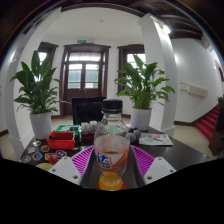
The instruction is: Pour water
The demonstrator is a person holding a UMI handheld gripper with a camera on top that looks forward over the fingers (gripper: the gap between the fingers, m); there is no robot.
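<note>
Tool is clamping a bottle, upright between both pads. Counter is lying beyond, carrying clutter; two plants are standing further back.

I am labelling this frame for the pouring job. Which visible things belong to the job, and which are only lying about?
Belongs to the job:
- bottle with orange drink, between the fingers of the hand-held gripper

Only lying about:
- two potted plants
- small cluttered items on the table's left side
- papers on its right side

Orange drink bottle, black cap; purple fingers' pads.
</note>
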